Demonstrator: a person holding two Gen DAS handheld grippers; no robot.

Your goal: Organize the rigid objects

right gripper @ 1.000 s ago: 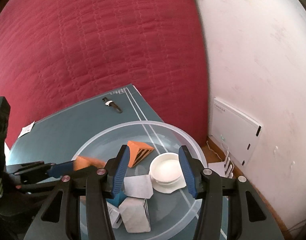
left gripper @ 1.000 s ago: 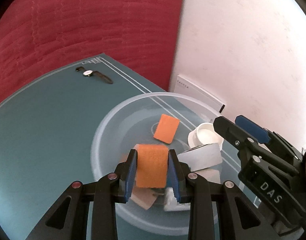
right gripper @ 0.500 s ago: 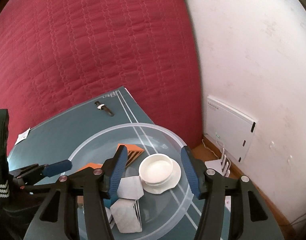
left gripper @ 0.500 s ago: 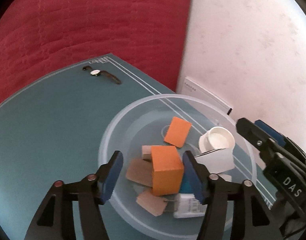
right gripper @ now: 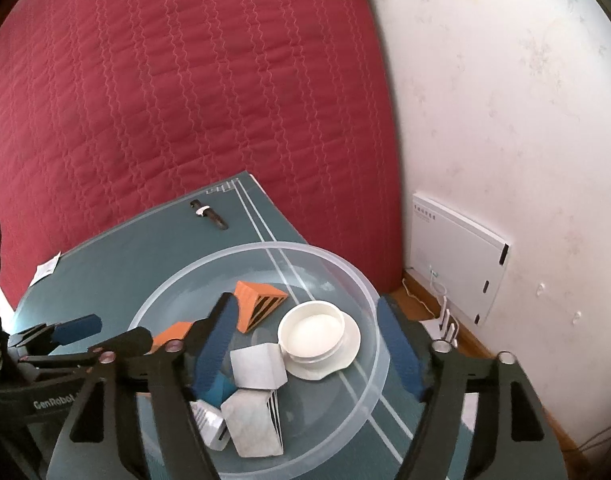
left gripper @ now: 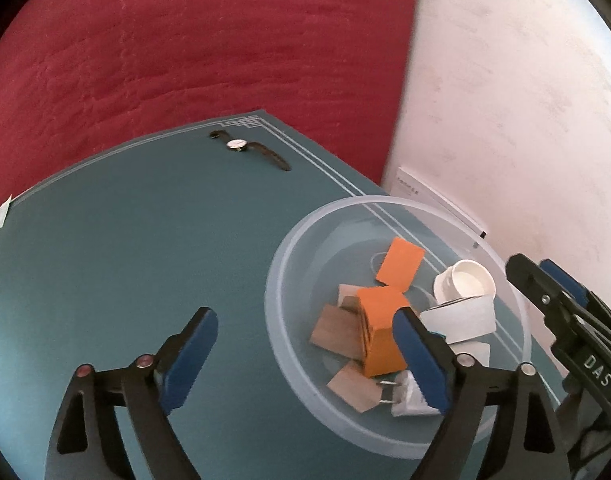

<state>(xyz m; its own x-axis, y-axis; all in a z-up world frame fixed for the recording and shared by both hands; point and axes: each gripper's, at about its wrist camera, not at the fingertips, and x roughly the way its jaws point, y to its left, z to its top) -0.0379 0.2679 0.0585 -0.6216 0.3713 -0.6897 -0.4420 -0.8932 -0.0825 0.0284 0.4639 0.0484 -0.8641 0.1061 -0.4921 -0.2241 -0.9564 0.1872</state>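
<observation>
The bowl [left gripper: 289,248] sat on the table [left gripper: 125,260], ahead and right of the left hand-held gripper [left gripper: 305,356]. Blocks [left gripper: 379,320] and a cup [left gripper: 465,282] lay inside it. A watch [left gripper: 245,148] lay far ahead.

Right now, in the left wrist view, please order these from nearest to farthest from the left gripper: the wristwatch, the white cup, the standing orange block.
1. Orange block: beside the left gripper's right finger, in the bowl.
2. White cup: bowl's right side.
3. Wristwatch: table's far edge.
</observation>
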